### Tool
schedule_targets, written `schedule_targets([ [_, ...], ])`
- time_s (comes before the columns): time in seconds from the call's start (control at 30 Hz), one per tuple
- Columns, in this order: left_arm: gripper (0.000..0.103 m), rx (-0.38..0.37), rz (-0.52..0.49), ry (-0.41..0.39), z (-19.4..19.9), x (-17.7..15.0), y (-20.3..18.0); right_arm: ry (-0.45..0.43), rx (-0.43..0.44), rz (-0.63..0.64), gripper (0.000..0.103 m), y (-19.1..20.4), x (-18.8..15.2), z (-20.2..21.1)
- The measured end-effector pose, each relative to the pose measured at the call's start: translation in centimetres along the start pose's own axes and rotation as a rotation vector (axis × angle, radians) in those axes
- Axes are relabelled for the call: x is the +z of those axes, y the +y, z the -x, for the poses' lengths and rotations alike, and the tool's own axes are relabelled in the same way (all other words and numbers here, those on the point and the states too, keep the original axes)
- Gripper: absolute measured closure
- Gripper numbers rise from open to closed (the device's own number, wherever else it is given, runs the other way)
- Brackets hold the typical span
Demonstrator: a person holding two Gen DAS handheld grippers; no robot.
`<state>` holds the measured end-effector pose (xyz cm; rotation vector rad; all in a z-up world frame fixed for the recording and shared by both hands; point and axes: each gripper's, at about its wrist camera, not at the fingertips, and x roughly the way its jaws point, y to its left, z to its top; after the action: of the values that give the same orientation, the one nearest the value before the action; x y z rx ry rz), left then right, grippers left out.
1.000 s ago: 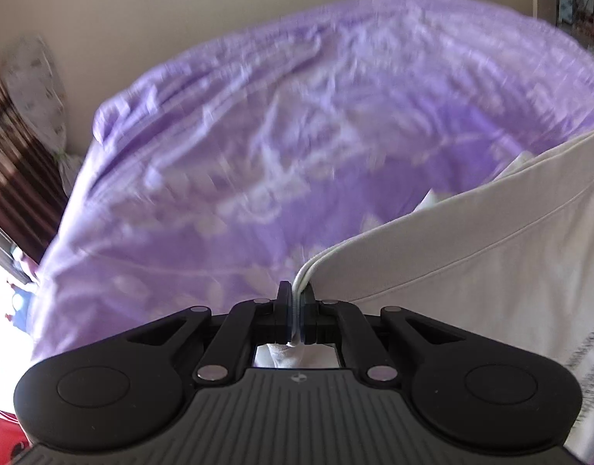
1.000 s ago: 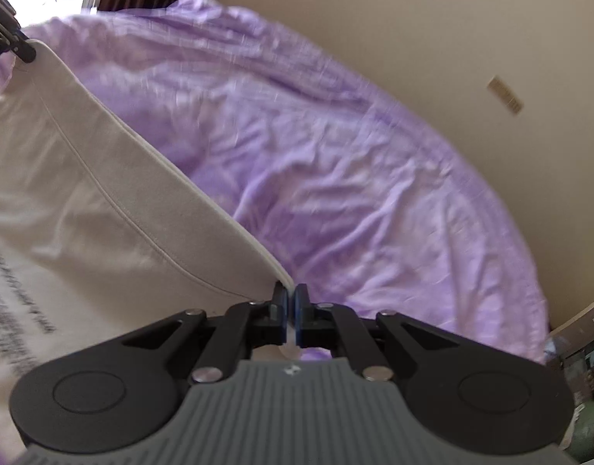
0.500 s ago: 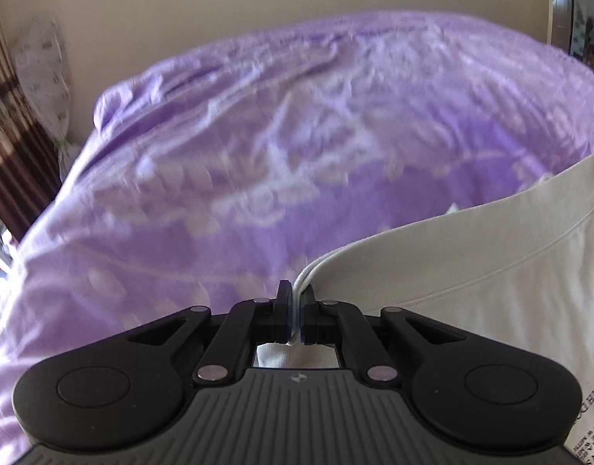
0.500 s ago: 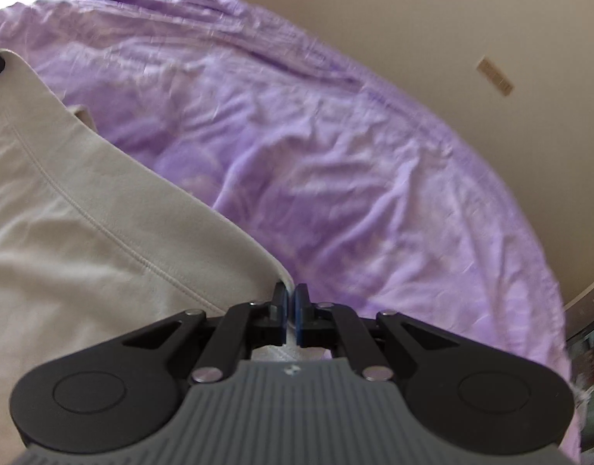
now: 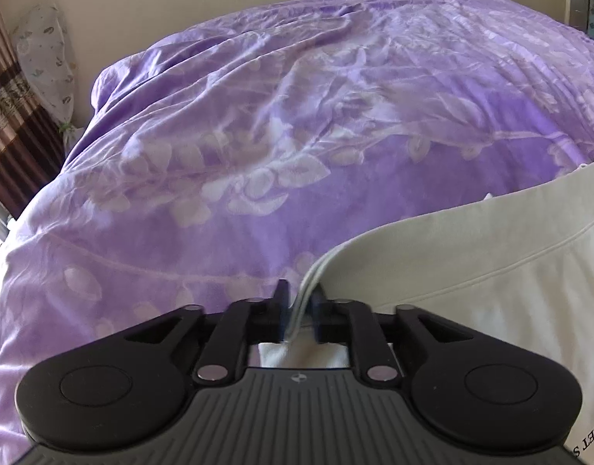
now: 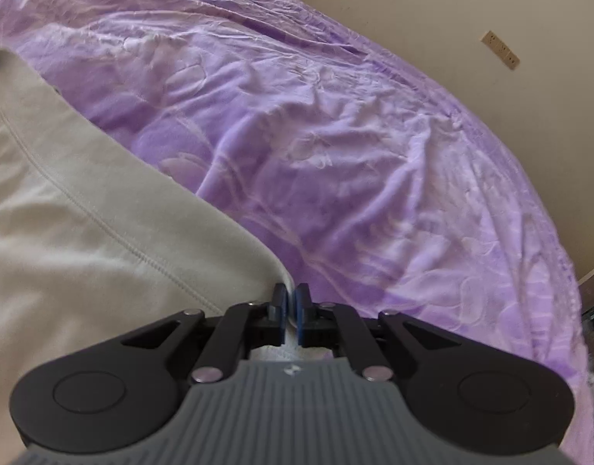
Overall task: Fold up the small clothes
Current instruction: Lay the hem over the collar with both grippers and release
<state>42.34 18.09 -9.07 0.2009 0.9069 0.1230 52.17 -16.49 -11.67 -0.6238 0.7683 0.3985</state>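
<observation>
1. Left gripper (image 5: pixel 297 306): jaws have just been opening and stand parted; the doubled hem of the cream garment (image 5: pixel 471 271) lies between them, no longer pinched.
2. Right gripper (image 6: pixel 291 306): jaws nearly closed, a sliver of gap showing; the garment's other hem corner (image 6: pixel 287 283) sits between the pads, and a firm grip cannot be confirmed.
3. Cream garment (image 6: pixel 84 213): a top with stitched hem band and printed lettering, laid on the purple floral bedspread (image 5: pixel 297 135), spread between the two grippers.
4. Bedspread: wrinkled and soft under the garment.
5. Beyond the bedspread: a patterned pillow (image 5: pixel 45 62) against the wall.
6. Risk, judged: uneven release could drag one corner askew; bedspread wrinkles could be trapped, spoiling a flat fold; a hem layer could catch on a withdrawing pad.
</observation>
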Motion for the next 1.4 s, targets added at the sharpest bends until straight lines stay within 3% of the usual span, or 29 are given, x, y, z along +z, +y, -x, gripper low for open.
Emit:
schedule_targets([
  [0.03, 0.061, 0.008, -0.002, 0.002, 0.4, 0.0, 0.1, 0.004, 0.002, -0.024, 0.094, -0.4, 0.0, 0.2],
  [0.07, 0.047, 0.013, -0.001, 0.004, 1.0, 0.1, 0.2, 0.01, 0.003, -0.053, 0.081, -0.8, 0.1, 0.5],
  [0.13, 0.047, 0.004, 0.014, -0.005, 2.7, -0.1, 0.6, 0.007, 0.011, -0.115, 0.072, -1.5, 0.2, 1.7],
  [0.4, 0.048, 0.0, 0.093, -0.024, 11.6, -3.4, 0.9, 0.041, 0.101, -0.326, 0.071, -2.4, -2.2, 10.9],
  [0.53, 0.051, -0.055, 0.221, -0.043, 15.4, -7.0, 1.4, 0.027, 0.137, -0.436, 0.068, -1.9, -5.6, 16.0],
  [0.63, 0.039, -0.069, 0.326, -0.039, 16.6, -10.1, 2.0, -0.022, 0.159, -0.559, 0.057, -2.0, -9.1, 19.4],
  [0.77, 0.036, -0.042, 0.486, -0.024, 17.0, -14.1, 3.2, -0.074, 0.161, -0.767, 0.057, -3.2, -14.7, 22.7],
  [0.93, 0.035, -0.141, 0.627, 0.007, 15.5, -16.8, 4.6, -0.157, 0.272, -0.978, 0.056, -4.0, -20.0, 23.9],
  [1.03, 0.041, -0.166, 0.634, 0.022, 14.9, -17.9, 4.4, -0.161, 0.323, -1.02, 0.058, -3.7, -21.3, 23.2],
  [1.1, 0.054, -0.159, 0.613, 0.031, 14.6, -18.3, 4.0, -0.153, 0.356, -1.036, 0.061, -3.2, -21.7, 22.4],
  [1.13, 0.066, -0.146, 0.596, 0.042, 14.6, -18.5, 3.6, -0.144, 0.359, -1.037, 0.072, -3.0, -21.8, 22.1],
  [1.17, 0.079, -0.134, 0.576, 0.053, 14.5, -18.6, 3.4, -0.132, 0.344, -1.023, 0.08, -2.7, -21.7, 21.9],
  [1.2, 0.083, -0.118, 0.557, 0.061, 14.5, -18.6, 3.2, -0.113, 0.319, -1.001, 0.1, -2.4, -21.4, 21.8],
  [1.3, 0.087, -0.058, 0.455, 0.074, 14.7, -18.1, 1.9, -0.098, 0.235, -0.913, 0.101, -1.5, -20.8, 22.6],
  [1.4, 0.087, 0.015, 0.347, 0.102, 14.1, -18.1, 0.2, 0.011, 0.102, -0.705, 0.102, 1.0, -19.6, 21.8],
])
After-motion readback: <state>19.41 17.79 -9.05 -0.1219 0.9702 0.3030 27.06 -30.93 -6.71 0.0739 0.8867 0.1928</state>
